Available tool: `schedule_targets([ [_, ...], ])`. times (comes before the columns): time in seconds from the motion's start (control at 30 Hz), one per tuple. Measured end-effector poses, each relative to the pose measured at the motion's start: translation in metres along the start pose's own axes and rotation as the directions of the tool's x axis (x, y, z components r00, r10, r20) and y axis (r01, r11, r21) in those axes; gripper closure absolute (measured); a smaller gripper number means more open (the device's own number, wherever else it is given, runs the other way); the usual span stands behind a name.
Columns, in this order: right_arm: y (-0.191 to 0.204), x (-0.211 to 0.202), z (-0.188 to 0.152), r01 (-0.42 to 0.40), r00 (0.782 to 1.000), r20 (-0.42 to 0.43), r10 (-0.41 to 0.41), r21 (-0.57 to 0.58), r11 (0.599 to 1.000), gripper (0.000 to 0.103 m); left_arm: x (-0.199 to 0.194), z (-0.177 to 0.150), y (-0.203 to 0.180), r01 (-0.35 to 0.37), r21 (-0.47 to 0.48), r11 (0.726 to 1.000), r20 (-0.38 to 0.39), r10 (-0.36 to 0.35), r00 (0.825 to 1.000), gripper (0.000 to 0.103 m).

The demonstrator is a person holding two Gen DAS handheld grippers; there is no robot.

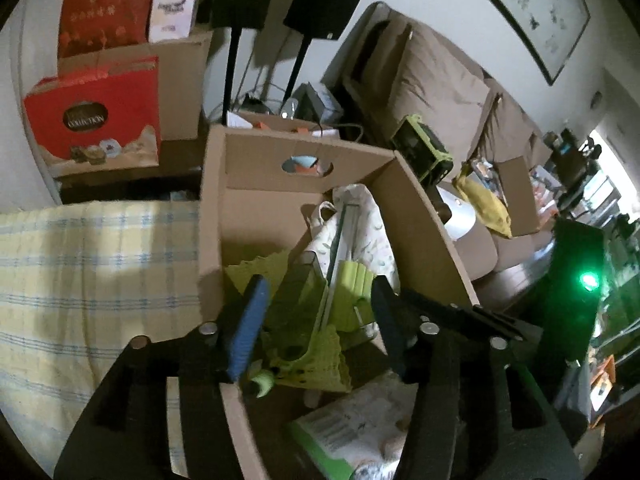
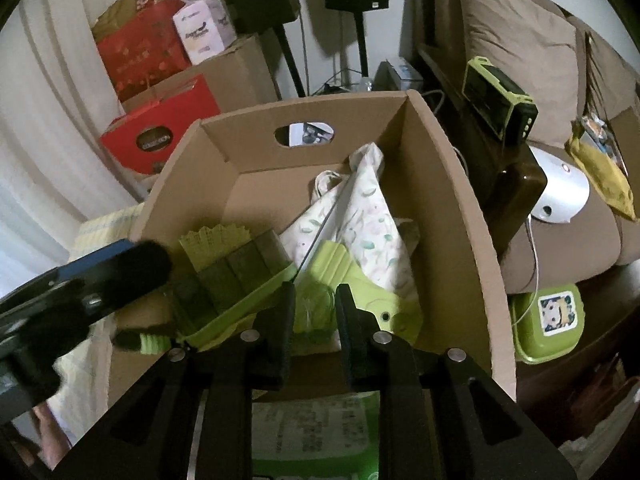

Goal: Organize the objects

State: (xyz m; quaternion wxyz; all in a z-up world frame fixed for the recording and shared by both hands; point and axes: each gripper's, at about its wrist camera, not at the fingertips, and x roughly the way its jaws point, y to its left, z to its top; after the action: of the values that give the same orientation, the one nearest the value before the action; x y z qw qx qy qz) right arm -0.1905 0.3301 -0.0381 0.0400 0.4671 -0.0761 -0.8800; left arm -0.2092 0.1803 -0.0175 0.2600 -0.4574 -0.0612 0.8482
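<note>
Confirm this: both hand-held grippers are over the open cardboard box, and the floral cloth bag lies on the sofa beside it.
Not quite. The white floral cloth bag lies inside the open brown cardboard box, leaning toward its far right corner, not on the sofa; the right wrist view shows it plainly. The left hand-held gripper and right hand-held gripper are indeed over the box.

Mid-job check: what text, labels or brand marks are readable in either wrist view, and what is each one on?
"COLLECTION": dark oval on the red gift box, mirrored in the left wrist view; the smaller word above it is blurred.
Pink-white carton: dark script logo, unreadable.
Green-and-white pack in the cardboard box: barcode and fine print, too small.
Green lunch box: cartoon sticker, no words.
</note>
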Motion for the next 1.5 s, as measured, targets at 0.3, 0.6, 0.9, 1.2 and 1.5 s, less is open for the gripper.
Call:
schedule_targets([
  [0.3,0.007,-0.019,-0.005,0.018,0.999,0.048,-0.017,-0.02,1.0,0.075,-0.041,-0.008,-0.001,-0.076,0.053,0.996,0.108,0.07,0.992,0.028],
  [0.6,0.02,-0.049,-0.017,0.071,0.987,0.15,-0.06,-0.069,0.995,0.039,-0.069,-0.029,0.008,-0.115,0.062,0.991,0.177,0.103,0.979,0.004],
  [0.9,0.027,-0.08,-0.039,0.107,0.971,0.222,-0.086,-0.088,0.99,0.02,-0.097,-0.049,0.023,-0.096,0.014,0.995,0.226,0.09,0.97,0.0],
  [1.2,0.033,-0.106,-0.059,0.092,0.964,0.258,-0.063,-0.1,0.991,0.014,-0.123,-0.075,0.024,-0.164,0.062,0.985,0.239,0.145,0.96,0.0],
  [1.5,0.051,-0.135,-0.087,0.077,0.95,0.312,-0.034,-0.126,0.989,0.002,-0.148,-0.102,0.028,-0.2,0.056,0.978,0.251,0.18,0.951,0.0],
])
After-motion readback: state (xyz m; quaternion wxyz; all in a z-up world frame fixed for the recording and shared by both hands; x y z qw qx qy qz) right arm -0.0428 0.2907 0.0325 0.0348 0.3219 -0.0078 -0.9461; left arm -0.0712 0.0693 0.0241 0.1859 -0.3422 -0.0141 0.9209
